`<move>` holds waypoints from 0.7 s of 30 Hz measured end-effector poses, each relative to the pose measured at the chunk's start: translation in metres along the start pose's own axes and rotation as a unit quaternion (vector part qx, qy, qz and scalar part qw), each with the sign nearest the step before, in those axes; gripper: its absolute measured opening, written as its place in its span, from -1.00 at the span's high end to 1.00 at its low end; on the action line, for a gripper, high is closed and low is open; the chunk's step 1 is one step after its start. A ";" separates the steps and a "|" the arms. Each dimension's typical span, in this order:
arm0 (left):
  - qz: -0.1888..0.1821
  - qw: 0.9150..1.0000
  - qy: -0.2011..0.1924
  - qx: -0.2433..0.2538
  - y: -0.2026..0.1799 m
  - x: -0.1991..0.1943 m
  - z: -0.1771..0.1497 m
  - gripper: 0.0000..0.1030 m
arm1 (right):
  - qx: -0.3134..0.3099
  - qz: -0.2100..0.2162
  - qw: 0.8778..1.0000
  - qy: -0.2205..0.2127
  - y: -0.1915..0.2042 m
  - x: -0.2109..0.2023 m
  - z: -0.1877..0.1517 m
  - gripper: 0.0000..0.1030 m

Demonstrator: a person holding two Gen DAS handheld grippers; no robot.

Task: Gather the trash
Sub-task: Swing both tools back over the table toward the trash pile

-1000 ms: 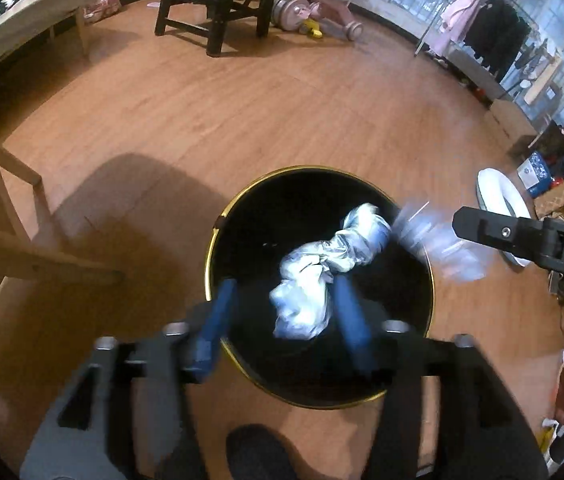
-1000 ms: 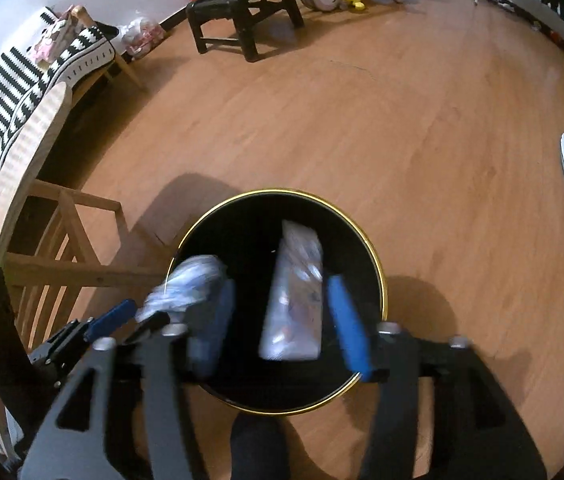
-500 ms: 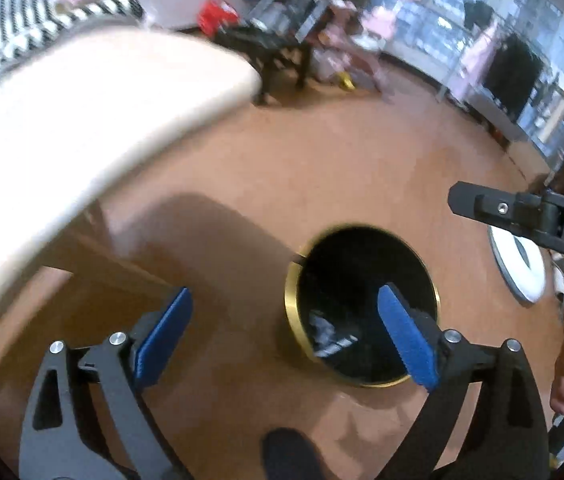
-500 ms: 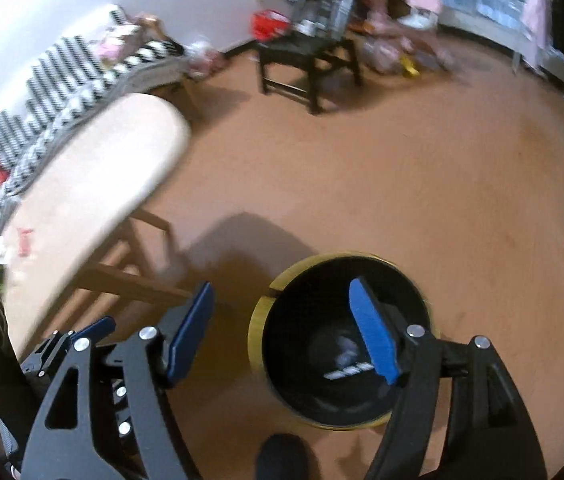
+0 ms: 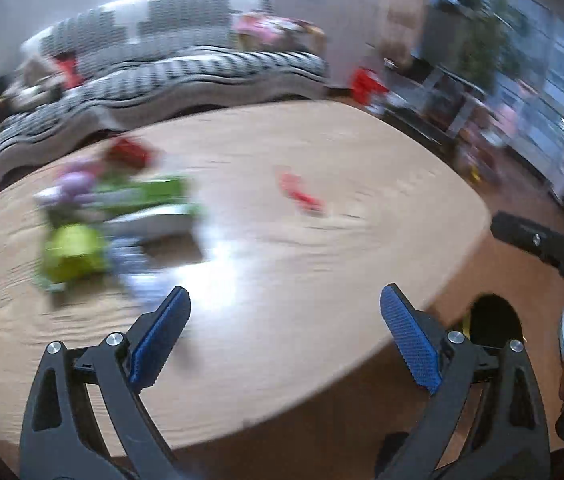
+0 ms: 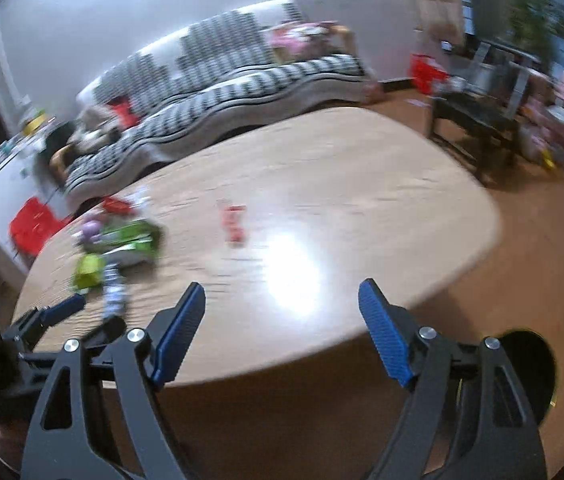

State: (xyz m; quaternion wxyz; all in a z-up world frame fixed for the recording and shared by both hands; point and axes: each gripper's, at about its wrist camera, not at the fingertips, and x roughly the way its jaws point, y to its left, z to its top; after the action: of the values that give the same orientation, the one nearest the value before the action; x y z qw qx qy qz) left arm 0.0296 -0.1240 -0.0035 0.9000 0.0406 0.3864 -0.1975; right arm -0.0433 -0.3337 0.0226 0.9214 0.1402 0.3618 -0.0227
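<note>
**Both grippers empty and lifted from the bin to the table**

Our left gripper (image 5: pixel 285 334) has its blue fingers (image 5: pixel 160 336) spread wide with nothing between them, and our right gripper (image 6: pixel 282 330) is the same, its pads (image 6: pixel 383 340) far apart and bare. A second ago each held a piece of trash over the bin; half a second ago both had already let go and were rising. Now both point across the near edge of the wooden table (image 5: pixel 321 248).

The remaining trash lies on the table's far left part: a blurred heap of green and purple packaging (image 5: pixel 114 208), with a yellow-green wrapper (image 5: pixel 72 252) at its near side. A small red wrapper (image 5: pixel 301 196) lies apart, near the table's middle. The black bin (image 6: pixel 529 368) with its gold rim stands on the floor to the near right, below the table edge, partly hidden behind our right finger. Beyond the table runs a striped sofa (image 6: pixel 218 92).
</note>
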 end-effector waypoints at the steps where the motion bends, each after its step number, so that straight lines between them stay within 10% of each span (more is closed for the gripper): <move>1: 0.015 1.000 -0.005 -0.012 0.024 -0.008 0.000 -0.82 | -0.010 0.010 1.000 0.002 0.019 0.006 0.001 -0.49; 9: 0.105 0.990 -0.015 -0.092 0.172 -0.046 -0.014 -0.82 | -0.084 0.073 0.993 0.031 0.142 0.048 -0.007 -0.49; 21: 0.140 0.984 -0.001 -0.110 0.229 -0.050 -0.036 -0.82 | -0.133 0.088 0.985 0.059 0.207 0.095 -0.019 -0.49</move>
State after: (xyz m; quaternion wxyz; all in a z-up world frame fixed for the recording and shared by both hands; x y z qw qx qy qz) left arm 0.0624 0.1102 -0.0116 0.9180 -0.0055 0.3957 -0.0260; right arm 0.0434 -0.1243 -0.0044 0.9074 0.0488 0.4014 0.1149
